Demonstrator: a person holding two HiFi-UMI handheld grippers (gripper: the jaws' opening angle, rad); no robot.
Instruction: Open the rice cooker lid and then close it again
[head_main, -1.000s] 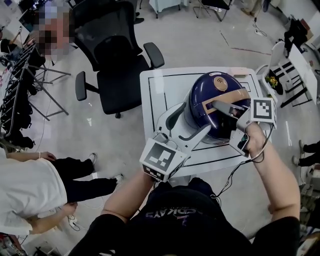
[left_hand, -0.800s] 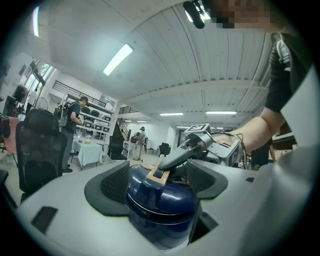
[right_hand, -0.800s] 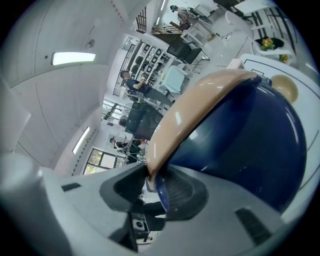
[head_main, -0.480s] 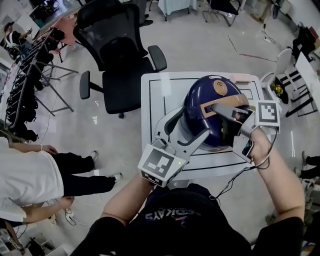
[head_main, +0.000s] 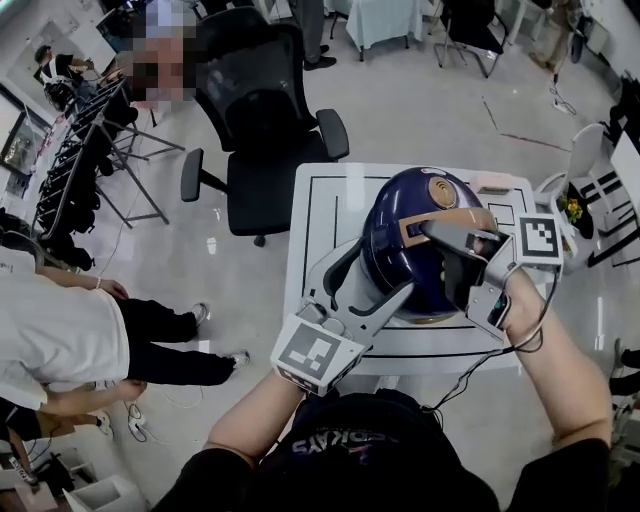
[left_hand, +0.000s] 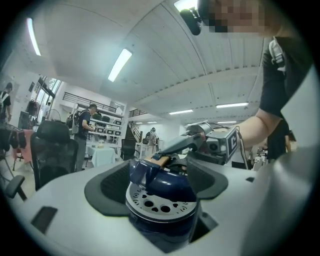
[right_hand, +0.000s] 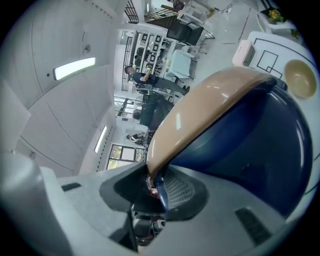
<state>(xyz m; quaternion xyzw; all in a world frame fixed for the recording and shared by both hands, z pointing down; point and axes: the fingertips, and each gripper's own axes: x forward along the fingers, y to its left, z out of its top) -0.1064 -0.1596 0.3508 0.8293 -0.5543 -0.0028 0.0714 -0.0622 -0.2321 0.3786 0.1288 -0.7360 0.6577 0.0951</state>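
While right gripper (right_hand: 155, 186) clamps lid (right_hand: 235, 130), left (left_hand: 162, 187) braces cooker (left_hand: 160, 227)

A white tabletop (head_main: 322, 205) with black lines stands in the middle. At its far side is a black office chair (head_main: 262, 130). To its left is a person in a white shirt (head_main: 55, 345). On its far right corner lies a small pale box (head_main: 492, 186).
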